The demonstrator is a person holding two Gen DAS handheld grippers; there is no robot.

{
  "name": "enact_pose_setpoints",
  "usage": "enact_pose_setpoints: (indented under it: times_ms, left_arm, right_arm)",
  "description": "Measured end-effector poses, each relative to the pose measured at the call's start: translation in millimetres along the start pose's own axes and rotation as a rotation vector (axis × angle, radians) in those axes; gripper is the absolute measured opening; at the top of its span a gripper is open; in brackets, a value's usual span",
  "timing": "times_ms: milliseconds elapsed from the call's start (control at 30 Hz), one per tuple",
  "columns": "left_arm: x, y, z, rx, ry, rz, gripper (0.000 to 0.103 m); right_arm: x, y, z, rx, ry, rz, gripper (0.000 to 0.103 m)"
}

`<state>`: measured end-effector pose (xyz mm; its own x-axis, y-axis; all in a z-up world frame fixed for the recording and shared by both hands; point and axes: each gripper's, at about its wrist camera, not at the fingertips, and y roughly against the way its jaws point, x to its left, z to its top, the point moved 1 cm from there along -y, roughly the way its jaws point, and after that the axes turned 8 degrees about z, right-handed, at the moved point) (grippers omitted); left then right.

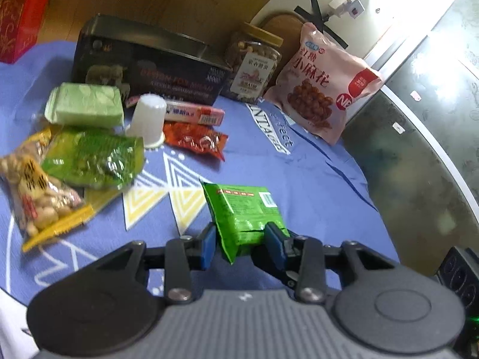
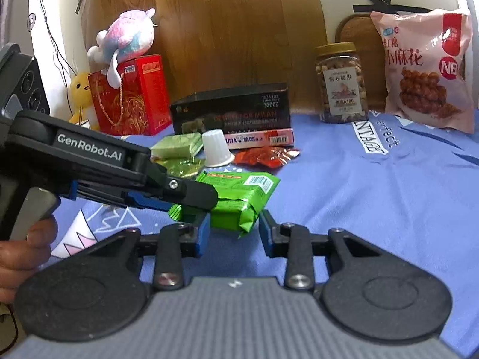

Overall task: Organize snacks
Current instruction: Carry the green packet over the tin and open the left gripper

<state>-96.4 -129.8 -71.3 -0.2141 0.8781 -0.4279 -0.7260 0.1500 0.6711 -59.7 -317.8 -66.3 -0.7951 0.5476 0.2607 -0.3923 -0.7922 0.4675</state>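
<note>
The left claw (image 1: 239, 239) is clamped on the green snack packet (image 1: 244, 212), lifted just above the blue-clothed counter (image 1: 314, 179); the right claw (image 2: 232, 230) waits parted beside it; next, presumably, placing it among the grouped snacks.

A blue printed cloth (image 1: 314, 185) carries a black box (image 1: 143, 68), nut jar (image 1: 254, 68), pink bag (image 1: 326, 86) and loose snack packets.
</note>
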Motion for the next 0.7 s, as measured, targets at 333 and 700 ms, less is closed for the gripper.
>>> enact_pose_setpoints:
  times_ms: [333,700]
  left_arm:
    - [8.1,18.3,103.4,-0.158,-0.050,0.050,0.035]
    - [69.8,-49.3,185.8,-0.130,0.017,0.176,0.036]
  right_arm:
    - [1.8,-47.0,81.8,-0.120,0.110,0.016,0.038]
    - [-34.3,-173.6,149.2,-0.013,0.032,0.105,0.046]
